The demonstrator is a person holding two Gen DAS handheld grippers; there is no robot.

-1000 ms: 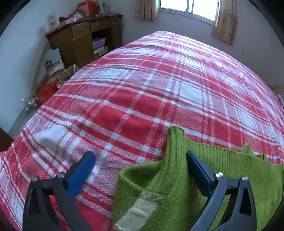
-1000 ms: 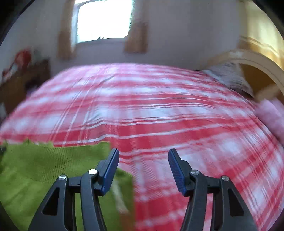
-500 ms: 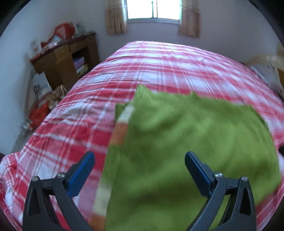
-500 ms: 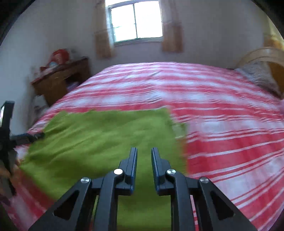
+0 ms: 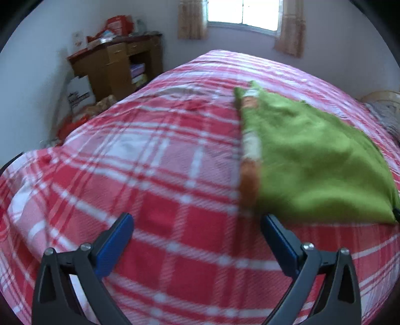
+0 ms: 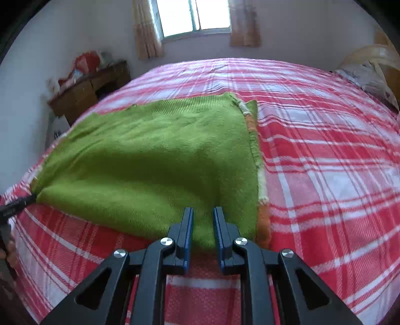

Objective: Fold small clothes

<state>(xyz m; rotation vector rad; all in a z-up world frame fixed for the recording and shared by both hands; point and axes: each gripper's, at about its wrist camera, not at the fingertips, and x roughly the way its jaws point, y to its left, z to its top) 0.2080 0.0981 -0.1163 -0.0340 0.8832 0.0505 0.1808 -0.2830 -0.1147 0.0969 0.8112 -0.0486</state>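
Observation:
A green knit sweater (image 5: 312, 160) with orange and white striped bands along its sides lies folded flat on the red plaid bedspread (image 5: 150, 175). My left gripper (image 5: 196, 220) is open over bare bedspread with nothing between its fingers. The sweater's near left corner lies just beyond its right fingertip. In the right wrist view the sweater (image 6: 150, 160) fills the left half. My right gripper (image 6: 202, 212) is shut on its near edge, close to the striped right side, with green fabric between the pads. The left gripper (image 6: 15, 207) shows dark at the sweater's far left corner.
A wooden desk (image 5: 117, 65) piled with things stands left of the bed below a curtained window (image 5: 242, 12). Bags (image 5: 77, 92) sit on the floor beside it. A pillow and headboard (image 6: 367, 75) are at the right. Bare bedspread (image 6: 337, 175) stretches right of the sweater.
My left gripper, earlier over the sweater's neck, has moved left off the sweater, still open. My right gripper went from wide open to shut on the sweater's near edge.

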